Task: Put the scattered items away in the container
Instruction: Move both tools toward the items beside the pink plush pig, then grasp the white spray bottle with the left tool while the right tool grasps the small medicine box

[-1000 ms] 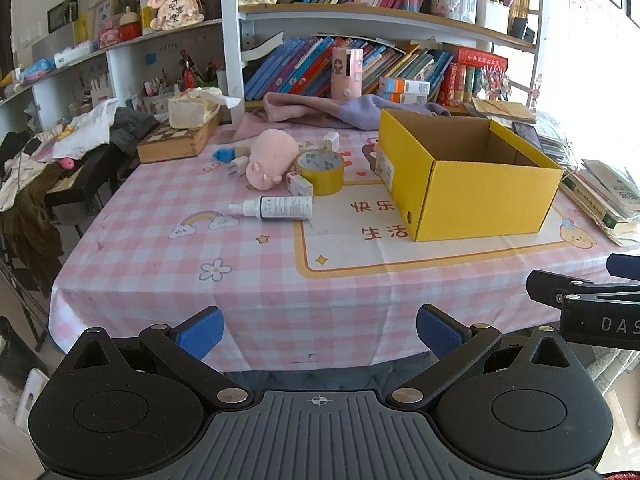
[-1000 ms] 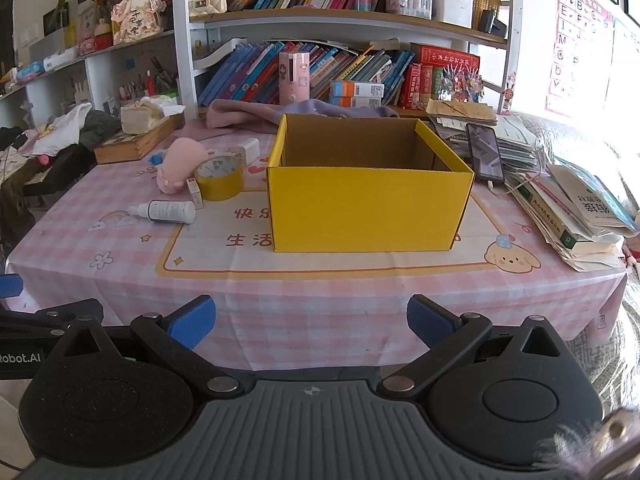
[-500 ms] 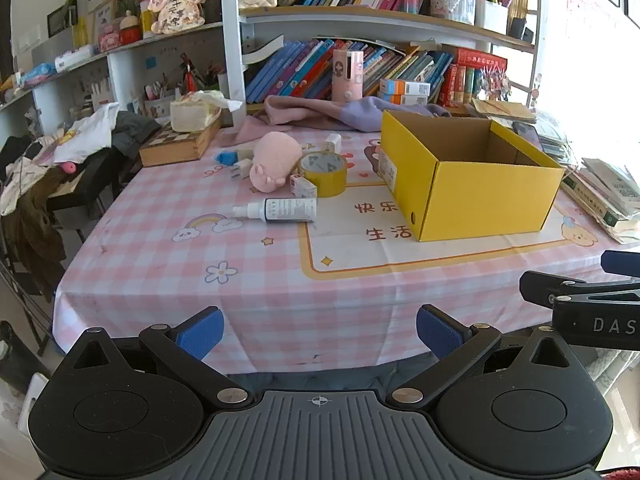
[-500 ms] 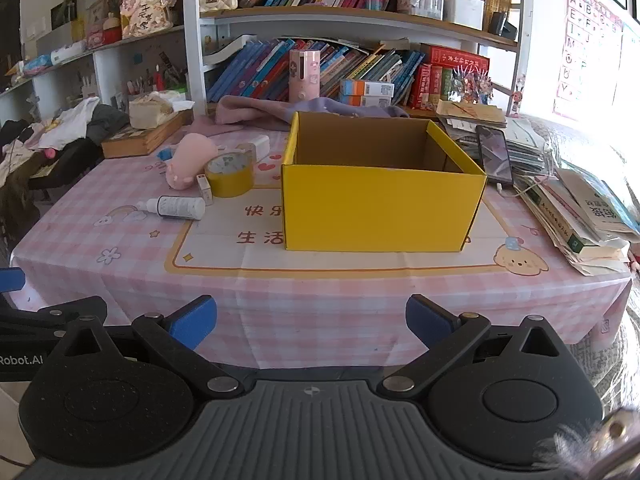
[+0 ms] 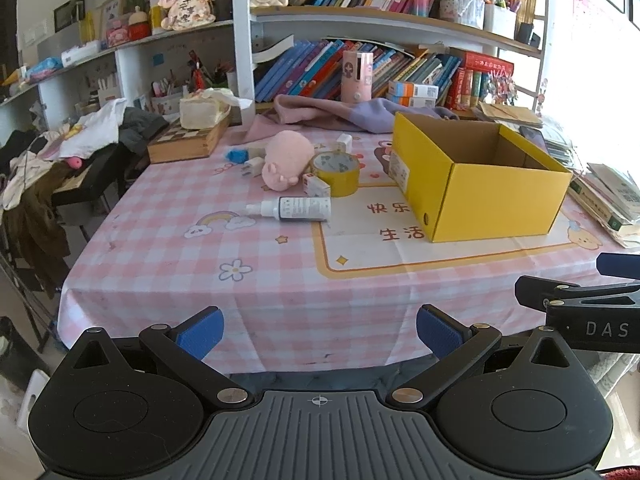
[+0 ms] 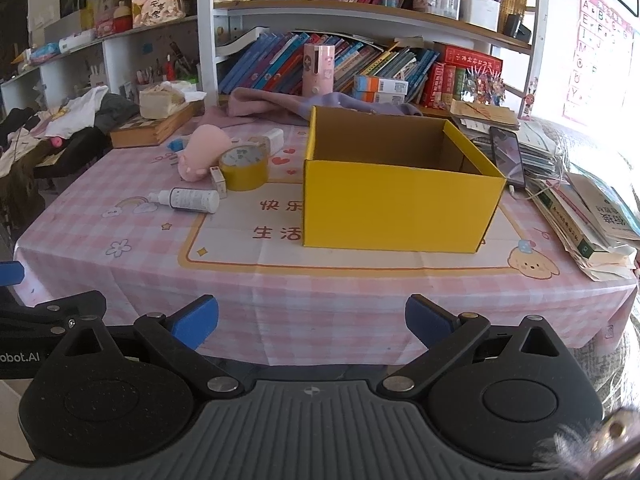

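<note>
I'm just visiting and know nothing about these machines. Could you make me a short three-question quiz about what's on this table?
1. True or false: the yellow box already holds the pink plush toy.
2. Which lies nearest the table's front edge: A) the tape roll, B) the spray bottle, C) the plush toy?
3. Fill in: both the left tongs and the right tongs are ____ and hold nothing.

Key: 1 false, the toy lies on the tablecloth; 2 B; 3 open.
</note>
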A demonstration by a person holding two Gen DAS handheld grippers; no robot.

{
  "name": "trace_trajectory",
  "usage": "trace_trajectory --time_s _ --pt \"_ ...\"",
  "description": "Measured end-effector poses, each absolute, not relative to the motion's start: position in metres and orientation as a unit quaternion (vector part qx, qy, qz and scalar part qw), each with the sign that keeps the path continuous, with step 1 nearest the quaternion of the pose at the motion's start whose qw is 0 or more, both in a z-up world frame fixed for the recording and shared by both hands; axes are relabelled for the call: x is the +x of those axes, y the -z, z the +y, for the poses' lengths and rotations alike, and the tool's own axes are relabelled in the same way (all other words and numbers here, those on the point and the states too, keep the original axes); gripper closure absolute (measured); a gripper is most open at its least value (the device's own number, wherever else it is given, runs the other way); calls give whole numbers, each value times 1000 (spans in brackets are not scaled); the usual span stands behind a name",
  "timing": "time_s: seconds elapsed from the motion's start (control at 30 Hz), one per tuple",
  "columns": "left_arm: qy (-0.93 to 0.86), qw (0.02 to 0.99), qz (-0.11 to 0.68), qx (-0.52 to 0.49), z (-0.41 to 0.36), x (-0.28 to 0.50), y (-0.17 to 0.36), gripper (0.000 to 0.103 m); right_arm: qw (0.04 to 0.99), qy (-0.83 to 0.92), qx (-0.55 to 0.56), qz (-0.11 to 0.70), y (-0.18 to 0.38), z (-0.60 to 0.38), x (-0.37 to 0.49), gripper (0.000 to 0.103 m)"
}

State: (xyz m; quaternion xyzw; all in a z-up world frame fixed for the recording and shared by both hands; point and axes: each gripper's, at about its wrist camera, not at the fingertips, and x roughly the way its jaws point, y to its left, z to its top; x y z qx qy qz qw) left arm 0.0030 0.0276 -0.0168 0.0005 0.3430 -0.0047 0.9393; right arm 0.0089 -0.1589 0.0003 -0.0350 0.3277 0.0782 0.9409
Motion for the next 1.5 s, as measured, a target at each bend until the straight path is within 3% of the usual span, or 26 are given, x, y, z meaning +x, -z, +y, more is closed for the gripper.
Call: trace_trajectory --time_s 0.33,0.53,1.1,1.5 --pt "-8 938 347 -7 45 0 19 0 937 -103 -41 332 1 -138 15 2" --pt "-20 938 347 -13 55 1 20 0 934 -124 -47 331 1 -126 23 9" --pt "-16 935 355 11 66 40 29 0 932 -171 -45 317 7 -97 68 44" --pt "2 929 371 20 75 99 46 0 921 -196 -59 333 16 -71 130 60"
